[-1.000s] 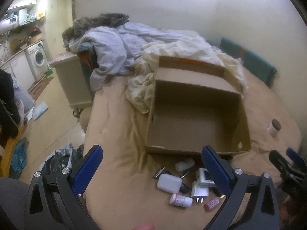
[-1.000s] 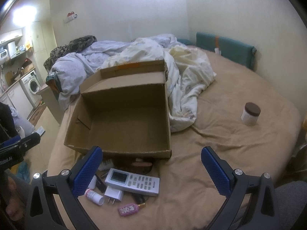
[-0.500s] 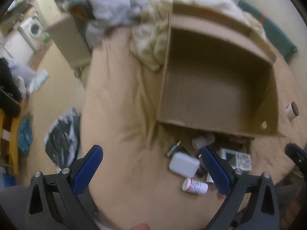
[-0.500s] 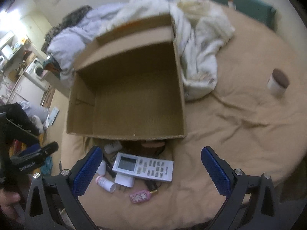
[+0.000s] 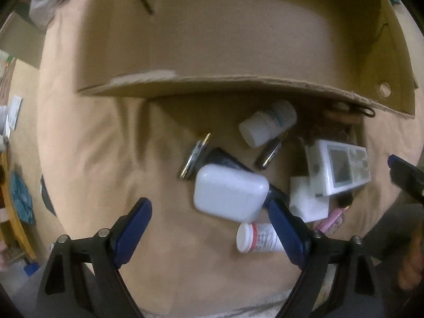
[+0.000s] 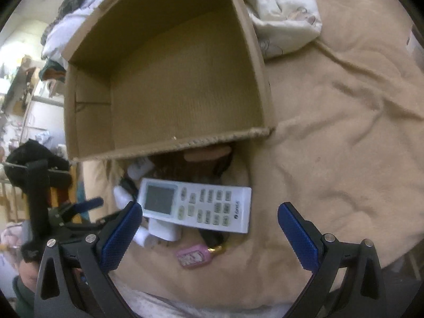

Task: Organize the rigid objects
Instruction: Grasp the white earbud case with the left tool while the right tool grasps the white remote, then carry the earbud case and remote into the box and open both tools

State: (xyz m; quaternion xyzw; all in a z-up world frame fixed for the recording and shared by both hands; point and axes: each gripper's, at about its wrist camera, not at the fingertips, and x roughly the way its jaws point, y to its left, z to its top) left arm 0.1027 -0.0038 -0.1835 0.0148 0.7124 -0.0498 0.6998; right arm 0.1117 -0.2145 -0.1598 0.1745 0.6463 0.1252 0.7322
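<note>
An open cardboard box (image 5: 212, 39) sits on the bed (image 6: 344, 132), its inside bare. Just in front of the box's near wall lies a cluster of small things: a white remote control (image 6: 196, 205), a white rounded case (image 5: 229, 196), a white bottle (image 5: 267, 123) closest to the box, a red-banded pill bottle (image 5: 258, 238), a white charger block (image 5: 307, 201) and a pink keychain (image 6: 194, 255) farthest from the box. The left gripper (image 5: 209, 228) hovers released over the case, holding nothing. The right gripper (image 6: 206, 235) hangs spread wide over the remote control, also holding nothing. A cream blanket (image 6: 281, 13) lies bunched beside the box's right wall.
</note>
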